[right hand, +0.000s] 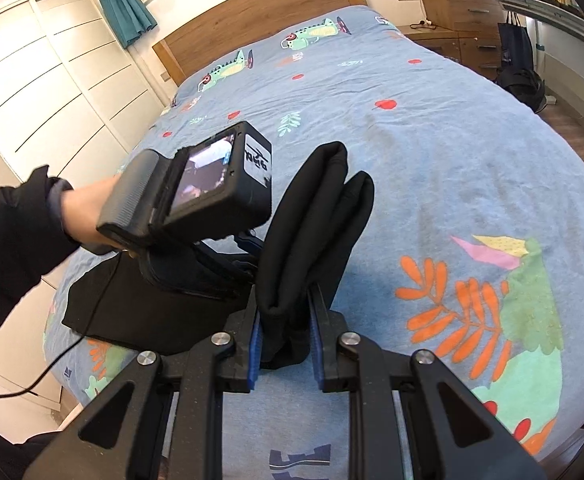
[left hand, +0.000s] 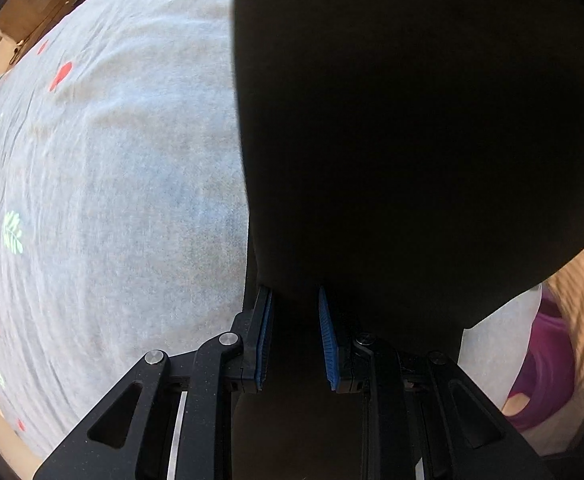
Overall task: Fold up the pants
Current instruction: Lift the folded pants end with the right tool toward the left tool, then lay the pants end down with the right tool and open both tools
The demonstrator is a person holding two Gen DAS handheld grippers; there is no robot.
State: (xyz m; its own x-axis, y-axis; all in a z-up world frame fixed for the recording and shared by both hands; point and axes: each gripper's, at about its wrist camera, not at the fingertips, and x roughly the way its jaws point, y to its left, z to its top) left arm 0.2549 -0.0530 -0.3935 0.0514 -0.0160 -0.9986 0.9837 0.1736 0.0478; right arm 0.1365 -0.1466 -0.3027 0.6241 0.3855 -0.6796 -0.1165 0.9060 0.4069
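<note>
The black pants (right hand: 311, 232) are lifted off the bed in a bunched fold. Part of them lies flat on the bed at the left (right hand: 132, 312). My right gripper (right hand: 286, 320) is shut on the pants' lower edge, cloth pressed between its blue pads (right hand: 255, 356). In the left wrist view the pants (left hand: 411, 120) fill the right half of the frame, right in front of the lens. My left gripper (left hand: 295, 312) is shut on the pants, cloth between its blue pads (left hand: 327, 344). In the right wrist view the left gripper's camera body (right hand: 212, 192) is held by a hand beside the pants.
The bed has a blue patterned cover (right hand: 431, 168) and a wooden headboard (right hand: 260, 16). White wardrobes (right hand: 32, 92) stand at the left. A wooden dresser (right hand: 459, 4) and dark bags (right hand: 519, 76) stand at the right. A purple object (left hand: 547, 368) lies beside the bed. A cable (right hand: 64, 360) hangs at the left.
</note>
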